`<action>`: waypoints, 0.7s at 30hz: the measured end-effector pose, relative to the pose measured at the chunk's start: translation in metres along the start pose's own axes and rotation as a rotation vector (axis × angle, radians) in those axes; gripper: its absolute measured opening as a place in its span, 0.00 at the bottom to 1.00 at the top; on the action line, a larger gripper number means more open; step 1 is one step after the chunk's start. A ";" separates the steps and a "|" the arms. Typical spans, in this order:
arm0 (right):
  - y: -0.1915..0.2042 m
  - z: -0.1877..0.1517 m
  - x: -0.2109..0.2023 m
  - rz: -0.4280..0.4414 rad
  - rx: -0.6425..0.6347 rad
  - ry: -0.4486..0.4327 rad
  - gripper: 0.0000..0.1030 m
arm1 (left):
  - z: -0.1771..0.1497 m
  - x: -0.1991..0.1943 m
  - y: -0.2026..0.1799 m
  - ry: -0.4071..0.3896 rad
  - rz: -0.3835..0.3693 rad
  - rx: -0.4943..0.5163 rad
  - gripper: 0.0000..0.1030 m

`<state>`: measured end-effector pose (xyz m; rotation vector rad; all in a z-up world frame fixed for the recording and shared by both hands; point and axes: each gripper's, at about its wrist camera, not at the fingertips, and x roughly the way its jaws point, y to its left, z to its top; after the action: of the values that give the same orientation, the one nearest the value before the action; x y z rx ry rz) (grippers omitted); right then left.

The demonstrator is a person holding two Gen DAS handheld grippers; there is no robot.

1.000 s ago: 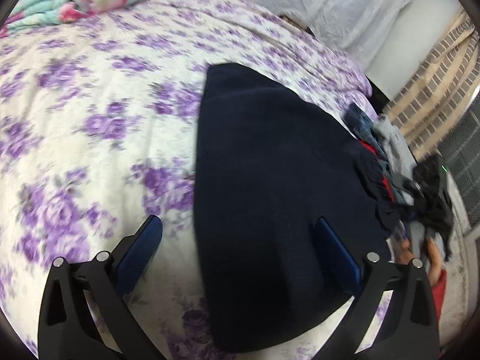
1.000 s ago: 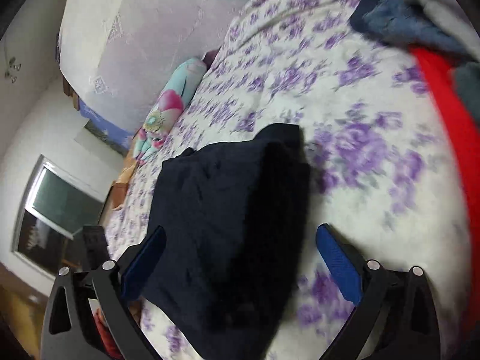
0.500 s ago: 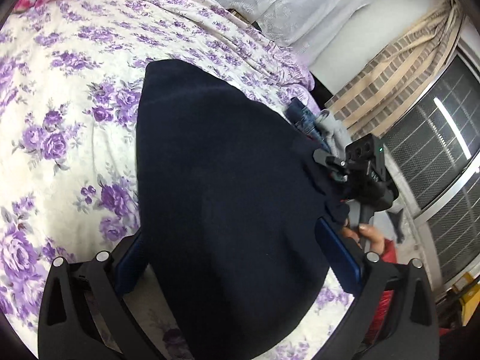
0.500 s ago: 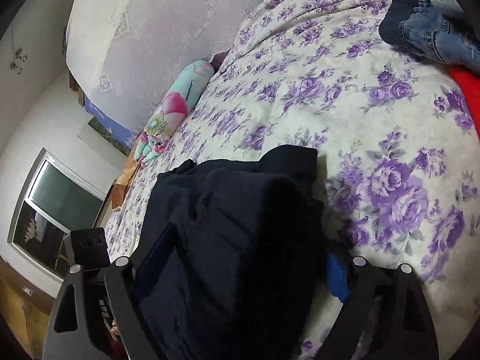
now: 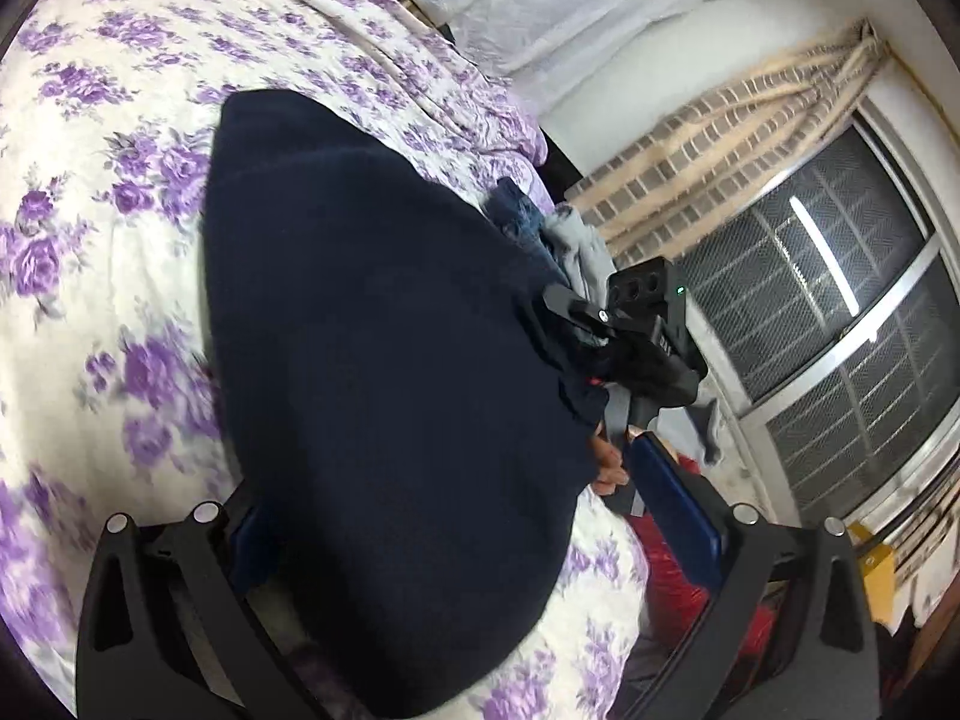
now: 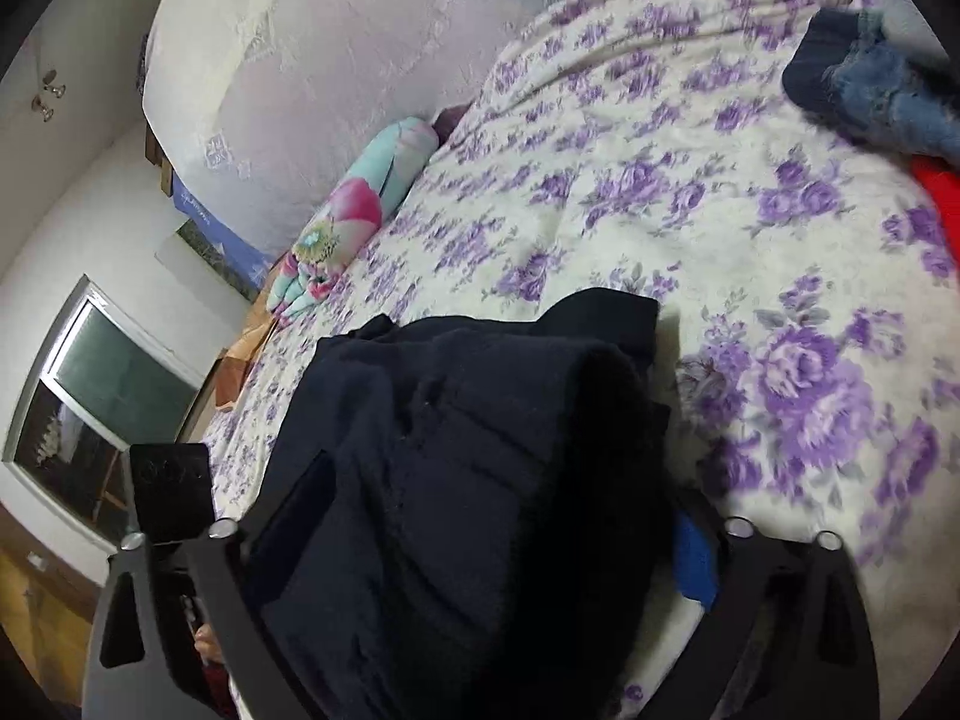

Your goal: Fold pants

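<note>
The dark pants point(image 5: 384, 396) look partly folded on the bed point(image 5: 90, 192), and both grippers, left point(image 5: 474, 534) and right point(image 6: 480, 546), sit spread wide around them, not pinching.

No readable text, label, brand, number or sign shows in either view. In the left wrist view, the black camera block point(image 5: 645, 300) on the other tongs carries a small white mark on its side, too blurred to read, plus a tiny green light. In the right wrist view, a blue strip point(image 6: 210, 222) low on the far wall at the left bears faint pale marks that may be lettering, too small and soft to make out. The floral bedspread point(image 6: 690, 192) carries only a printed purple flower pattern, no words.
</note>
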<state>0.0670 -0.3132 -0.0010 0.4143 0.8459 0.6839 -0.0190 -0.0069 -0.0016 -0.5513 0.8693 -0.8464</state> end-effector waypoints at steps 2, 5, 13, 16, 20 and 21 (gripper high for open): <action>0.017 -0.005 -0.001 -0.030 -0.085 -0.012 0.69 | 0.000 0.008 -0.005 0.023 0.052 0.023 0.96; 0.023 -0.005 0.001 -0.038 -0.118 -0.008 0.56 | 0.004 0.026 -0.015 0.049 0.154 0.068 0.92; 0.034 0.000 -0.008 -0.044 -0.104 -0.044 0.50 | 0.008 0.020 -0.023 -0.049 0.328 0.089 0.38; 0.047 0.019 -0.012 -0.014 -0.120 -0.055 0.49 | 0.022 0.015 -0.044 -0.071 0.374 0.188 0.32; 0.066 0.069 -0.001 -0.014 -0.158 -0.089 0.48 | 0.069 0.006 -0.065 -0.139 0.455 0.298 0.32; 0.069 0.082 0.004 -0.011 -0.164 -0.100 0.48 | 0.079 0.003 -0.065 -0.159 0.463 0.304 0.32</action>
<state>0.1075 -0.2668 0.0874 0.2935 0.6910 0.7113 0.0216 -0.0391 0.0865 -0.1360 0.6689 -0.4884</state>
